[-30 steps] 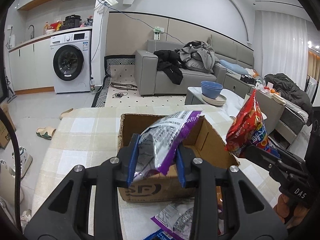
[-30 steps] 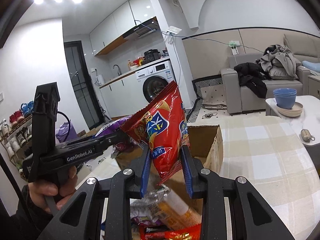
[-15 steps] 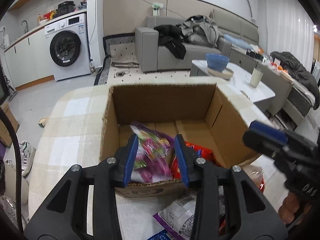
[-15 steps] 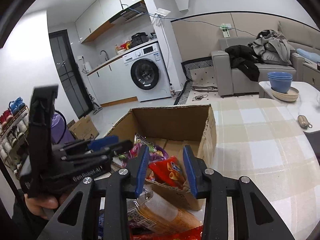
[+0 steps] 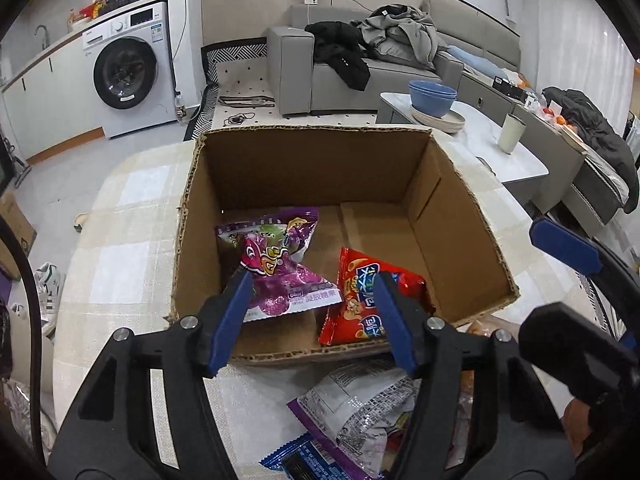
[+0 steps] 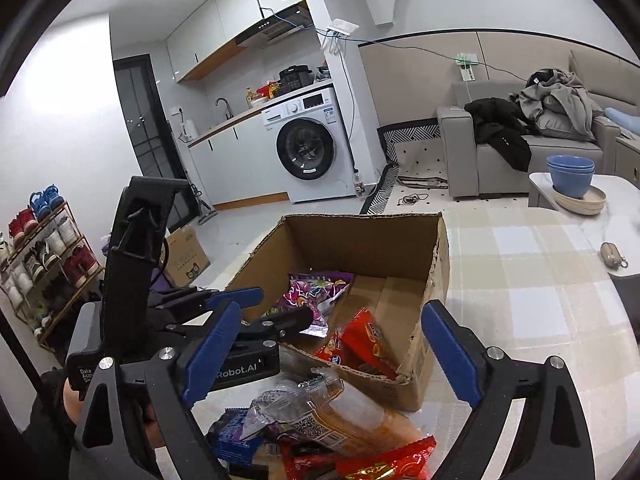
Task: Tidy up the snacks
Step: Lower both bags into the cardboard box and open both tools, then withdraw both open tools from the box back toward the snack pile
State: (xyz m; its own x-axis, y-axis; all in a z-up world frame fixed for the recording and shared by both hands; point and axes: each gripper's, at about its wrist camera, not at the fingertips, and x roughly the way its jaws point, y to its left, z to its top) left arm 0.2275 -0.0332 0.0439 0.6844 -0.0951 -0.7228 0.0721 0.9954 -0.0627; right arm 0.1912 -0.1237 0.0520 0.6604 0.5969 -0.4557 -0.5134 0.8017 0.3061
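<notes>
A lived-in home: washing machine [image 6: 306, 148] under kitchen cabinets, grey sofa [image 5: 384, 60] at one o'clock, shoe rack [image 6: 44, 256].

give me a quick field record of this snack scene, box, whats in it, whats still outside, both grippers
box: open cardboard box on checked tablecloth
in box: purple candy bag; red chip bag beside it
outside box: pile of snack packets on the near side of the box
left hand-held gripper: open, empty, at the box's near edge
right hand-held gripper: open, empty, above the pile
</notes>
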